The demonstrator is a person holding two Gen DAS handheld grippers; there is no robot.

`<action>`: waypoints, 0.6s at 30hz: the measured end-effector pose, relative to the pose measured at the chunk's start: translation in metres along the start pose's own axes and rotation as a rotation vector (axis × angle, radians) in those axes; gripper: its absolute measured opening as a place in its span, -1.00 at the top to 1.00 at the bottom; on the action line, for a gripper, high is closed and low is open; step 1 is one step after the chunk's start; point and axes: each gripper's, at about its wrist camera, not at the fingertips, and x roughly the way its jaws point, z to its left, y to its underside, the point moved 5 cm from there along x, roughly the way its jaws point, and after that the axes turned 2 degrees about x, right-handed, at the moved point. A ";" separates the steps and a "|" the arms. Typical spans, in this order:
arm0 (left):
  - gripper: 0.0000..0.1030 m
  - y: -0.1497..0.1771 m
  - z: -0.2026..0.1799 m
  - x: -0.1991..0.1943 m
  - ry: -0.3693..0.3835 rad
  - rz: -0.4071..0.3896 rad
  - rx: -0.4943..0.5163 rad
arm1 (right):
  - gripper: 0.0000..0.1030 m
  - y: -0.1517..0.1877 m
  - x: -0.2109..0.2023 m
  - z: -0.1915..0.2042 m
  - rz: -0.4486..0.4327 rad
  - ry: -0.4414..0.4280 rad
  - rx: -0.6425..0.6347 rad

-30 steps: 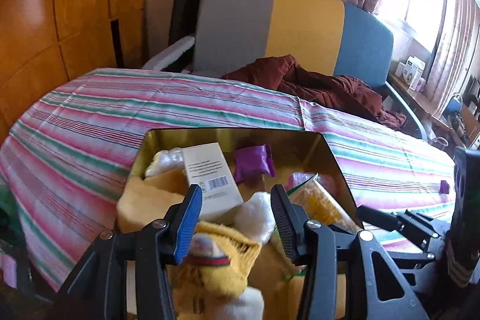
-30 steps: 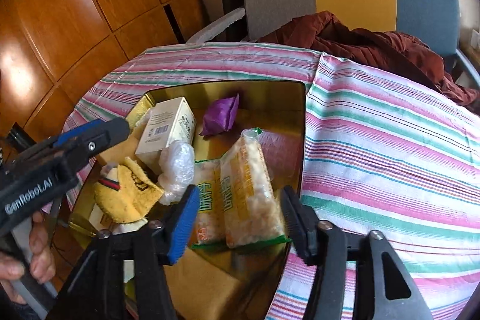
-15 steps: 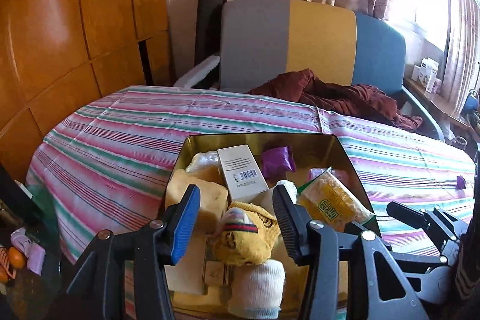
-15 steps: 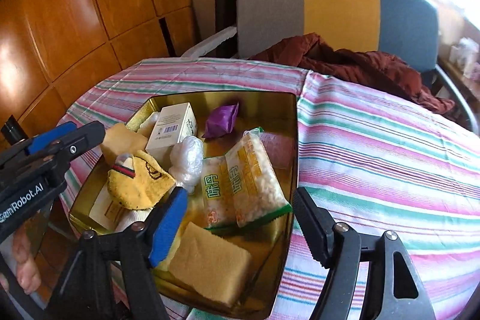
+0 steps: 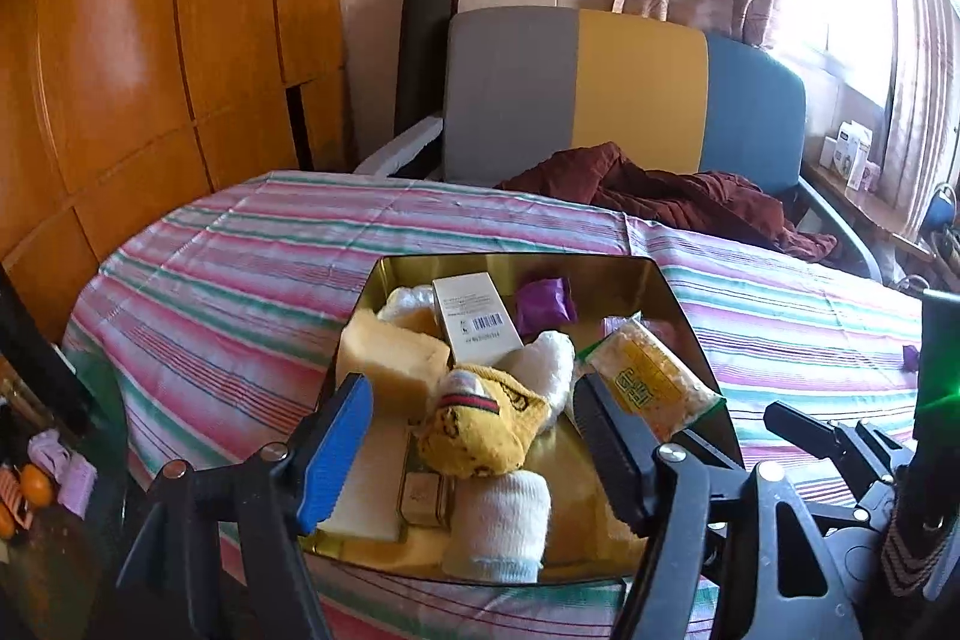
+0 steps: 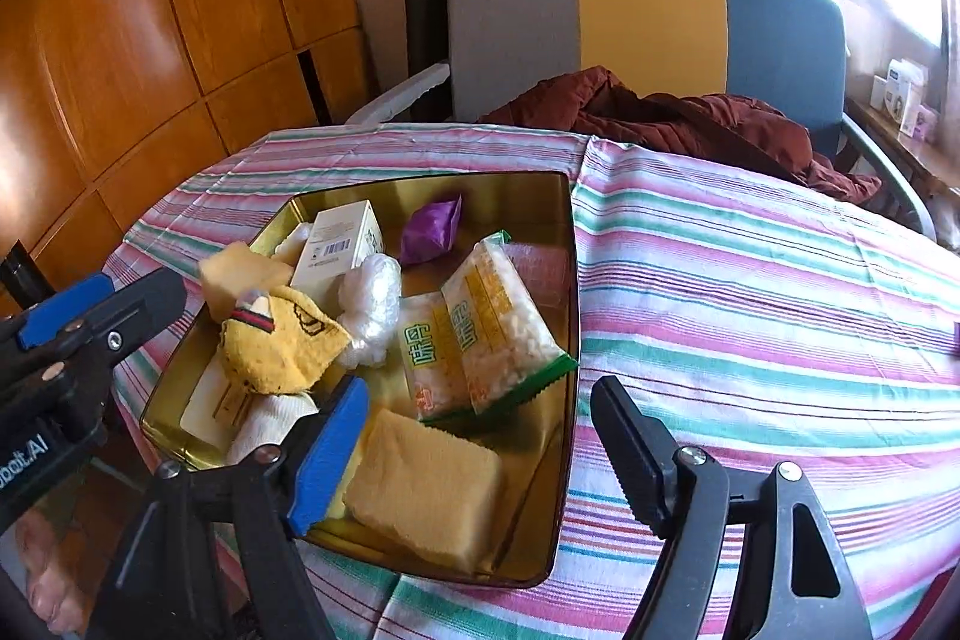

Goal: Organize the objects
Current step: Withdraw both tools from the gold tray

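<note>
Left wrist view: round table under a pink, green and white striped cloth [image 5: 252, 280], backed by orange wood wall panels [image 5: 120, 70]. Behind the table, a chair with a grey, yellow and blue backrest [image 5: 624, 94], a crumpled maroon garment [image 5: 672, 196] heaped on its seat. Rolled black mat [image 5: 423, 52] upright against the wall beside the chair. Curtains and a bright window at right. Near the table's front edge, a shallow gold metal tin [image 5: 678, 304] crowded with items: white carton with a barcode [image 5: 477, 319], purple foil packet [image 5: 545, 307], tan sponge block [image 5: 390, 364], yellow sock with a red and green band [image 5: 480, 430] lying on a white sock [image 5: 498, 526], crinkled clear wrap [image 5: 549, 370], yellow snack packet [image 5: 651, 382]. Left gripper [image 5: 471, 451] hovering above the tin's near end, fingers apart and opening, clamped on nothing. Tip of the other gripper poking in at lower right.

Right wrist view: same tin [image 6: 570, 280], seen from its right side, on the striped cloth. Two yellow snack packets [image 6: 474, 328] side by side with green edges, a second tan sponge [image 6: 426, 490] at the near corner, the purple packet against the far wall, the carton leaning on the far sponge. Right gripper [image 6: 477, 448] over the tin's near right corner and rim, fingers apart and opening, empty. Left gripper's blue-padded finger [image 6: 63, 310] beside the tin's left edge, a person's fingers just visible at bottom left.
</note>
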 end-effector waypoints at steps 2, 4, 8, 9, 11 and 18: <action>-0.37 0.001 0.001 -0.002 -0.009 -0.002 -0.005 | -0.51 0.001 0.000 0.000 0.001 0.000 -0.001; -0.37 0.001 0.002 -0.003 -0.015 -0.002 -0.007 | -0.51 0.000 0.000 0.001 0.003 -0.001 -0.003; -0.37 0.002 0.005 -0.004 -0.025 -0.004 -0.007 | -0.52 0.001 -0.001 0.004 -0.002 0.003 -0.014; -0.37 0.002 0.005 -0.004 -0.024 -0.004 -0.007 | -0.52 0.001 -0.002 0.005 -0.004 0.004 -0.018; -0.37 0.003 0.007 -0.004 -0.018 0.002 -0.014 | -0.52 0.001 -0.002 0.006 -0.005 0.007 -0.022; -0.37 0.004 0.011 -0.004 -0.010 0.003 -0.018 | -0.54 0.001 -0.001 0.009 -0.005 0.009 -0.028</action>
